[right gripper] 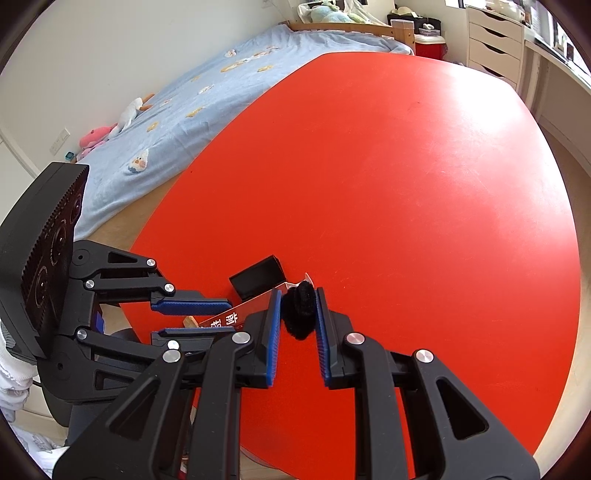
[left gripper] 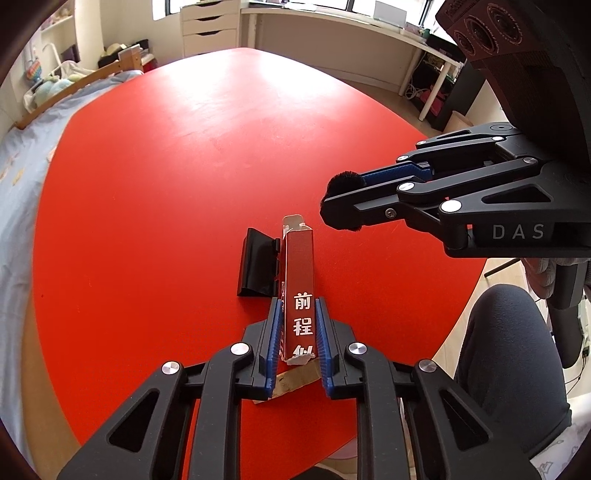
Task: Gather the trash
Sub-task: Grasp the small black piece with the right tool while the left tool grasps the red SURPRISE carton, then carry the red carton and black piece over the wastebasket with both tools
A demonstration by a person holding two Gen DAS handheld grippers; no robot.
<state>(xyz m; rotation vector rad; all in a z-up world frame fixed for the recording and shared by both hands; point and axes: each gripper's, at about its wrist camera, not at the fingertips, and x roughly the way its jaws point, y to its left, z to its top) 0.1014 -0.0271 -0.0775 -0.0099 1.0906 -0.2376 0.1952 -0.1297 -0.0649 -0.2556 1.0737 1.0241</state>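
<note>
A tall red carton [left gripper: 298, 273] with white characters, torn at both ends, stands near the front of the red table [left gripper: 184, 166]. My left gripper [left gripper: 297, 301] is shut on its lower part, blue pads pressing both sides. To the carton's right, my right gripper [left gripper: 341, 195] is shut on a black fuzzy ball [left gripper: 341, 181]. In the right wrist view the fuzzy ball [right gripper: 299, 314] sits squeezed between the right gripper's [right gripper: 298, 295] pads, just in front of the carton [right gripper: 255, 301], which the left gripper [right gripper: 221, 317] holds from the left.
A black plastic holder [left gripper: 256, 267] lies on the table, touching the carton's left side. A brown cardboard scrap [left gripper: 295, 380] lies under my left fingers. A person's knee [left gripper: 509, 350] is at the table's right edge. A bed [right gripper: 184, 103] flanks the table; drawers [left gripper: 208, 27] stand beyond.
</note>
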